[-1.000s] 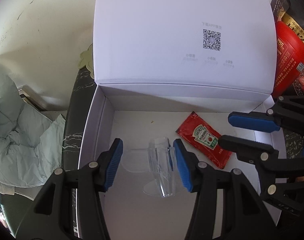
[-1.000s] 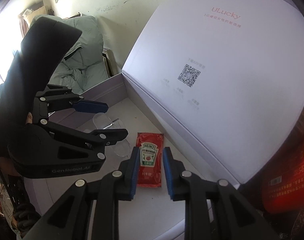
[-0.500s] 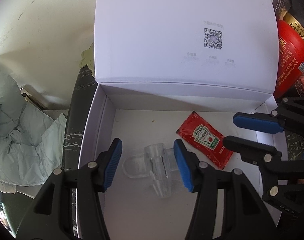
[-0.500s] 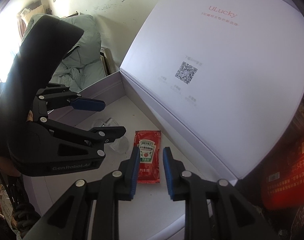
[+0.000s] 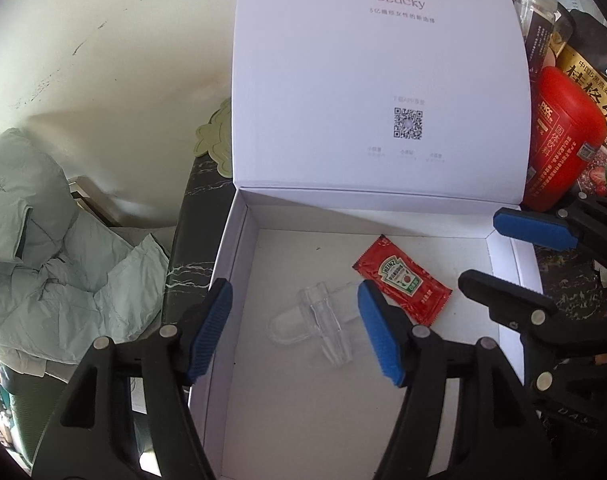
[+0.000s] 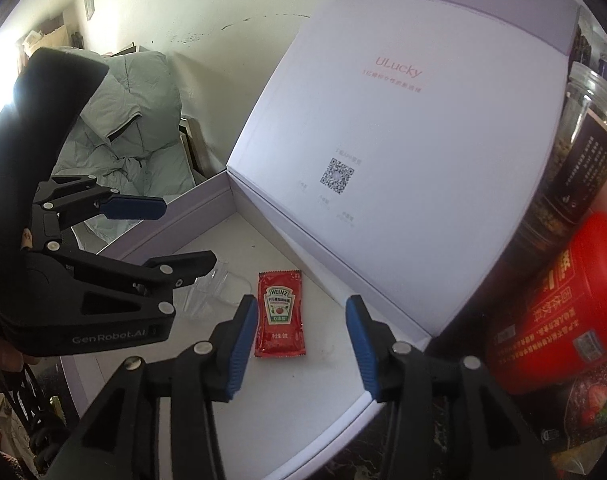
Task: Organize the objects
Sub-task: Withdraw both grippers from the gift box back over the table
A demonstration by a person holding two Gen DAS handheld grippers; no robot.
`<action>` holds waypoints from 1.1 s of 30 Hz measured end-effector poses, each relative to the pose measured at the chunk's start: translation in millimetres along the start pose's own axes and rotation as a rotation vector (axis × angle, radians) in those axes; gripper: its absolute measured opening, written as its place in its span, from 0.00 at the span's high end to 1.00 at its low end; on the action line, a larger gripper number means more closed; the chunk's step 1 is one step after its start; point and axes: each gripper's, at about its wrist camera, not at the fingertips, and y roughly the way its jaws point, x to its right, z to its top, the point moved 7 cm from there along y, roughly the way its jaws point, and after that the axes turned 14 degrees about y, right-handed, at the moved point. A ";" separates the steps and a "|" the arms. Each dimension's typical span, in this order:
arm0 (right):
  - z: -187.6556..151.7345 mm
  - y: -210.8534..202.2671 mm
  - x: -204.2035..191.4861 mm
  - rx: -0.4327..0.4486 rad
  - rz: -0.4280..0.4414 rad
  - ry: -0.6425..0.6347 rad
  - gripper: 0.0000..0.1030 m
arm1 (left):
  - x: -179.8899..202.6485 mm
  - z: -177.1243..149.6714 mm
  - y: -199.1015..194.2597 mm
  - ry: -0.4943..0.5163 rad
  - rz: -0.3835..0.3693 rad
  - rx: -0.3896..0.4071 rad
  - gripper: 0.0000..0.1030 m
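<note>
An open white box [image 5: 239,248] [image 6: 207,196] has its lid standing up at the back. On its floor lie a red Heinz ketchup packet [image 5: 403,280] [image 6: 279,314] and a clear plastic piece [image 5: 319,320] [image 6: 211,284]. My left gripper [image 5: 295,328] is open and empty above the clear piece. It also shows in the right wrist view [image 6: 171,232]. My right gripper [image 6: 299,348] is open and empty above the packet's near end. It also shows in the left wrist view [image 5: 515,256] at the box's right side.
A red tin [image 5: 559,140] [image 6: 559,320], a dark jar [image 6: 571,160] and printed packages stand right of the box on a dark marble top [image 5: 183,256]. A pale green quilt [image 5: 43,248] lies to the left. A cream wall is behind.
Both grippers have pulled back and up from the box floor. My left gripper let go of the clear piece, which now lies flat. My right gripper has opened wider over the packet.
</note>
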 end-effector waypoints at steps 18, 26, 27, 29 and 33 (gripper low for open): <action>17.2 -66.6 -0.3 0.114 -0.070 -0.005 0.36 | 6.4 2.4 -85.4 -0.051 0.036 0.109 0.23; 12.3 -110.6 -11.2 0.167 -0.095 -0.011 0.28 | 9.4 -7.1 -127.6 -0.055 0.064 0.144 0.20; 11.2 -117.8 -11.8 0.173 -0.098 -0.014 0.28 | 9.7 -8.4 -133.1 -0.054 0.071 0.149 0.20; 9.5 -127.4 -14.3 0.185 -0.100 -0.018 0.27 | 9.7 -10.4 -142.9 -0.053 0.093 0.158 0.19; 6.0 -147.9 -19.6 0.206 -0.108 -0.021 0.25 | 10.0 -14.9 -166.0 -0.052 0.121 0.186 0.17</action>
